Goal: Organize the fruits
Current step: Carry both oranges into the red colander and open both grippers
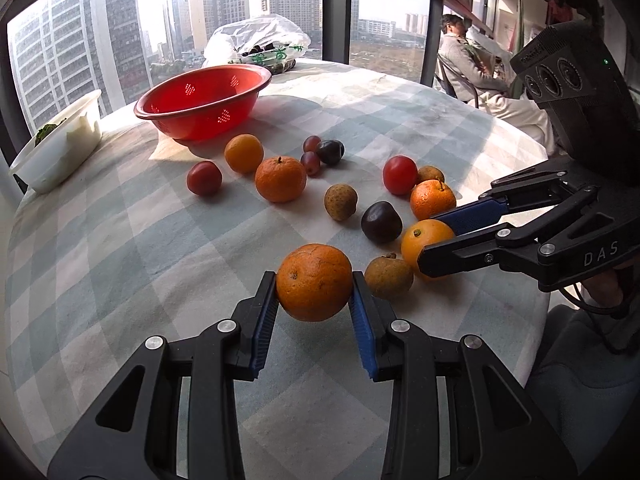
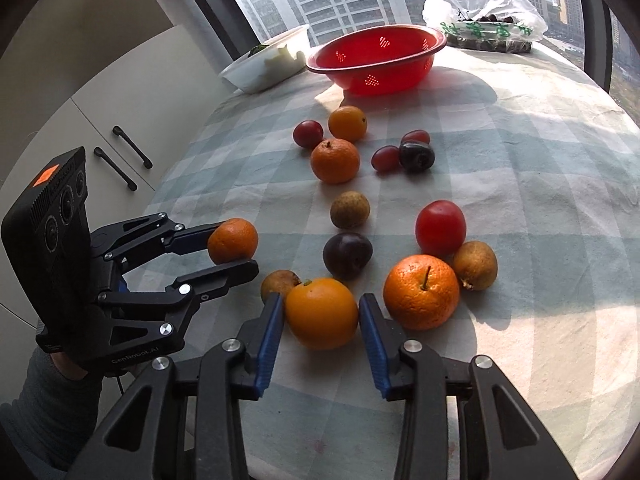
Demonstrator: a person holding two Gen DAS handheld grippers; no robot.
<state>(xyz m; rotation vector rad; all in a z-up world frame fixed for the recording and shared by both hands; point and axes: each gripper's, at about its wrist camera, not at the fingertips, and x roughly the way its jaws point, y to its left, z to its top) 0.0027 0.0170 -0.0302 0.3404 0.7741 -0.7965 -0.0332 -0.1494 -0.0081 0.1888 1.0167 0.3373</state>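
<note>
My left gripper point(image 1: 314, 286) is shut on a rough-skinned mandarin point(image 1: 314, 282) and holds it just above the checked tablecloth; it also shows in the right wrist view point(image 2: 234, 250) with the mandarin point(image 2: 233, 240). My right gripper point(image 2: 322, 312) is shut on a smooth orange point(image 2: 321, 313) that rests on the cloth; it also shows in the left wrist view point(image 1: 436, 236) on that orange point(image 1: 420, 240). Several more oranges, tomatoes, plums, grapes and brown longans lie scattered ahead. A red colander point(image 1: 202, 100) stands empty at the far side.
A white tub point(image 1: 60, 142) sits left of the colander point(image 2: 376, 58). A plastic bag point(image 1: 260, 42) lies behind it. A stemmed orange point(image 2: 421, 292) and a longan point(image 2: 280, 282) flank my right gripper closely. A person sits at the far right point(image 1: 468, 60).
</note>
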